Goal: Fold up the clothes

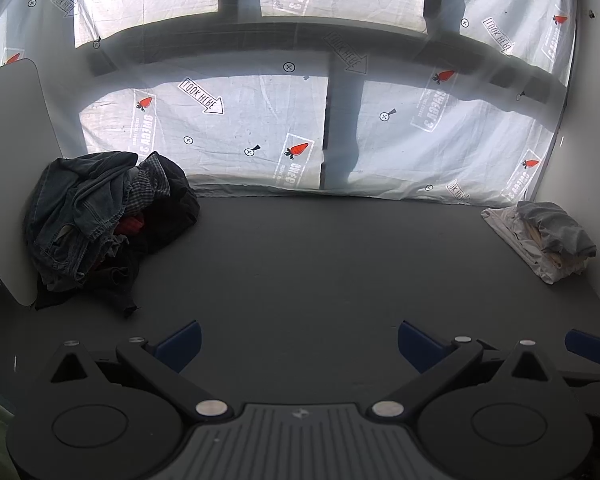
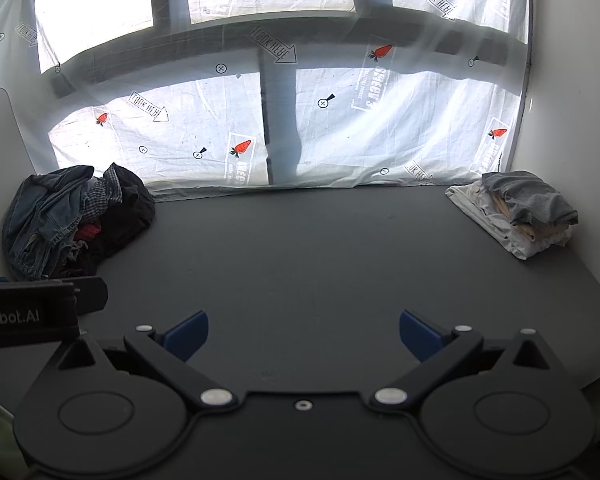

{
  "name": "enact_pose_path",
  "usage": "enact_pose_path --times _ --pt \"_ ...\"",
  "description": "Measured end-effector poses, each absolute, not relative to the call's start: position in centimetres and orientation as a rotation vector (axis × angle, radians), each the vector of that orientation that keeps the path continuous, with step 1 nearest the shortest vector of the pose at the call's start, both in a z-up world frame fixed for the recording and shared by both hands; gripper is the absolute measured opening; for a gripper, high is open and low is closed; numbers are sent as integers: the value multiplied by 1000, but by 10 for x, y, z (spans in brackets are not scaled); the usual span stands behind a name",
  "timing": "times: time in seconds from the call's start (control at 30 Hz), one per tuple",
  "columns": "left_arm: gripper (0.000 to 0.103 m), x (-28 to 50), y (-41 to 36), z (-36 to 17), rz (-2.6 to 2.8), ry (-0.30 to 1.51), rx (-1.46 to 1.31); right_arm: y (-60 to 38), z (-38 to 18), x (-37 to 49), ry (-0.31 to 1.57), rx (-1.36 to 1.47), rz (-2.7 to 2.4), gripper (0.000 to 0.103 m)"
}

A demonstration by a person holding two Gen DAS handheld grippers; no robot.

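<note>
A heap of unfolded clothes [image 1: 104,220], with denim jeans, a checked shirt, dark and red pieces, lies at the far left of the dark grey table [image 1: 300,264]; it also shows in the right wrist view [image 2: 76,216]. A small stack of folded clothes [image 1: 544,236], white below and grey on top, sits at the far right, also in the right wrist view [image 2: 520,212]. My left gripper [image 1: 298,344] is open and empty, low over the table's near edge. My right gripper [image 2: 303,336] is open and empty beside it.
A printed white sheet [image 1: 260,128] hangs behind the table across bright windows. A white panel [image 1: 8,168] stands at the left behind the heap and a white wall [image 2: 572,120] closes the right side. The left gripper's body [image 2: 32,316] shows at the right wrist view's left edge.
</note>
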State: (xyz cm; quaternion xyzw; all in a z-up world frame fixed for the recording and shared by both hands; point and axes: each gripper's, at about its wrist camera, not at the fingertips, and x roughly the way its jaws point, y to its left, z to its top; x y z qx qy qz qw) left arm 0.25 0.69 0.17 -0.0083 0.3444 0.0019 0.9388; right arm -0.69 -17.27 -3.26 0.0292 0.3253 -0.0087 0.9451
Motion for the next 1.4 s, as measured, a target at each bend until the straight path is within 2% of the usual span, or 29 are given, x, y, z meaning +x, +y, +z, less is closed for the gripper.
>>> enact_pose_path --times 1.4 --pt "103 22 -7 -2 8 721 -75 -186 -37 10 662 74 -17 103"
